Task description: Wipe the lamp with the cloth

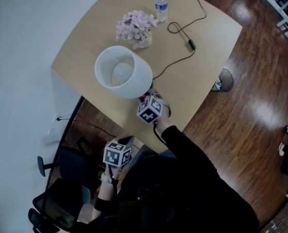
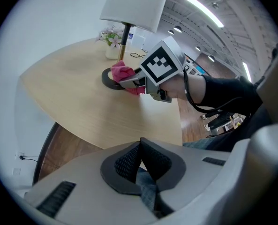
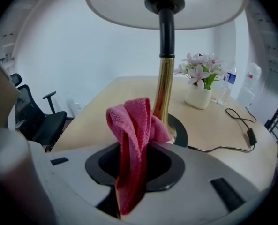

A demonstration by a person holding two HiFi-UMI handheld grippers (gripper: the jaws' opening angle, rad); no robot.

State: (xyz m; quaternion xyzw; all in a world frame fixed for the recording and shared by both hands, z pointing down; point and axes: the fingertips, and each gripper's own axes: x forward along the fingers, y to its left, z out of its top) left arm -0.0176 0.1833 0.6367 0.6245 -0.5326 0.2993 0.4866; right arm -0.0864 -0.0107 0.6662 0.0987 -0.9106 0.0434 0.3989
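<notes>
The right claw (image 3: 135, 165) grips the pink cloth (image 3: 129, 125) at the lamp (image 3: 164, 74) stem, low down. The left claw (image 2: 141, 168) is closed and empty. Recommended: light, even pressure, lest the lamp tip.

The head view looks steeply down from above the person and takes in the whole worktop (image 1: 202, 81), the lamp (image 1: 123, 72) from over its shade, and both tools. The view on the left tool (image 2: 139, 159) sits low, off the worktop's near edge, and faces across the surface to the lamp and the right tool (image 2: 128, 82), some way off. The right tool's view sits close against the lamp's stem, tilted up under the shade, facing the flowers (image 3: 198, 74). All three views share lamp, flowers and worktop.
</notes>
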